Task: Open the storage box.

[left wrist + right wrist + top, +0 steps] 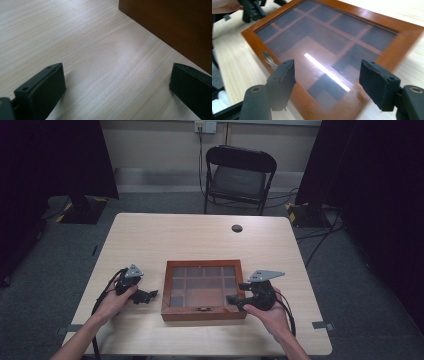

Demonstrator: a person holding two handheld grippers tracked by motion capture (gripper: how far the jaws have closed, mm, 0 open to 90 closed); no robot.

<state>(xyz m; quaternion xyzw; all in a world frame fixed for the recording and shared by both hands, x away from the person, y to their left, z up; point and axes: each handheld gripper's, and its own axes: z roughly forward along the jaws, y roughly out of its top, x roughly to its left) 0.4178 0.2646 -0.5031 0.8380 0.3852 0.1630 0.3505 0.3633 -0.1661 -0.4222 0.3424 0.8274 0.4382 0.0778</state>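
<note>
The wooden box looks stiff and fairly heavy, its glass lid fragile and slick. Both the left gripper and right gripper have jaws spread, holding nothing. Best gripped by the wooden frame, probably near the front clasp.

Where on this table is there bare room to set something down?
The far half of the table, beyond the wooden box, is bare except for a small dark round spot. The near strip is crowded: left hand-held gripper and right hand-held gripper flank the box.
</note>
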